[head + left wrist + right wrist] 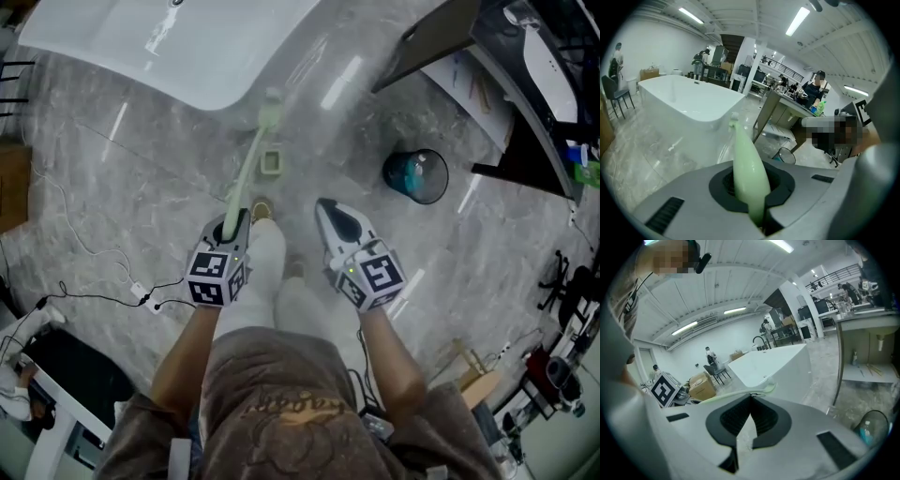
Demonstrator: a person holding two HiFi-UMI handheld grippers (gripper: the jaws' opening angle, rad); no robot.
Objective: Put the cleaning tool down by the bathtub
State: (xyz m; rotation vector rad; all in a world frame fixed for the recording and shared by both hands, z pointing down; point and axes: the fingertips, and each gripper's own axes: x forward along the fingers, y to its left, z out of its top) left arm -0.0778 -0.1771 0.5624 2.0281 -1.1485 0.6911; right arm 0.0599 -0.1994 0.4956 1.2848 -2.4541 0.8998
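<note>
A pale green long-handled cleaning tool [249,164] runs from my left gripper [232,225] up to its brush head beside the white bathtub [178,42]. The left gripper is shut on the handle's lower end. In the left gripper view the green handle [746,168] rises between the jaws toward the bathtub [689,105]. A small green square holder [271,163] stands on the floor just by the handle. My right gripper [328,208] hovers to the right, shut with nothing in it. The right gripper view shows the closed right gripper [751,398], the tool [726,397] and the bathtub [773,362] beyond.
A round bin [415,175] holding a blue bottle stands on the marble floor at right, below a desk [497,84]. Cables and a power strip [141,292] lie at left. The person's white-trousered legs [267,272] are between the grippers. Several people stand far off.
</note>
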